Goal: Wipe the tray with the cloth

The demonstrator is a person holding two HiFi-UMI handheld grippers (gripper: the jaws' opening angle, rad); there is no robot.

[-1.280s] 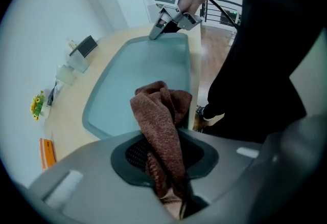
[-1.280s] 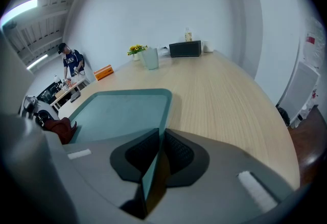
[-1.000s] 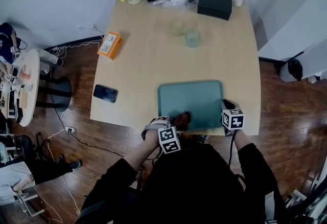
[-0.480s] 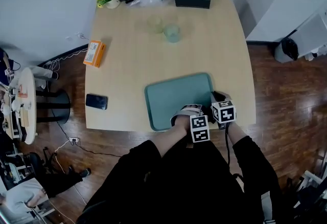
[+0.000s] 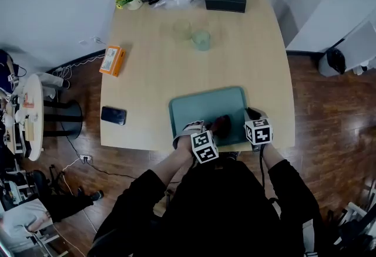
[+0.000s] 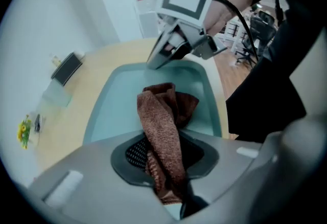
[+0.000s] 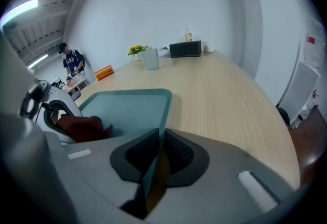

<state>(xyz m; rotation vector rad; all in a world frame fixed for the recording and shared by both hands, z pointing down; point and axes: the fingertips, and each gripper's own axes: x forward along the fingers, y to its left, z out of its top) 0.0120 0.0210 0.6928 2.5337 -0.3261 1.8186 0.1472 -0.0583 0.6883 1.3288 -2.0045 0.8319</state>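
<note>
L gripper [image 6: 166, 155] clamped on brown terry cloth [image 6: 162, 115], wad resting on near-right part of teal plastic tray [image 5: 200, 106]. R gripper [image 7: 159, 154] shut on tray's near-right rim, just beside it. Rest of tray lies left & farther; long axis left-right. Rim pinch shows only in R gripper view, not head view.

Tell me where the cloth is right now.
In the head view the cloth lies on the near right part of the tray, pinched in the left tongs, just left of the right tongs clamped on its right rim.
</note>
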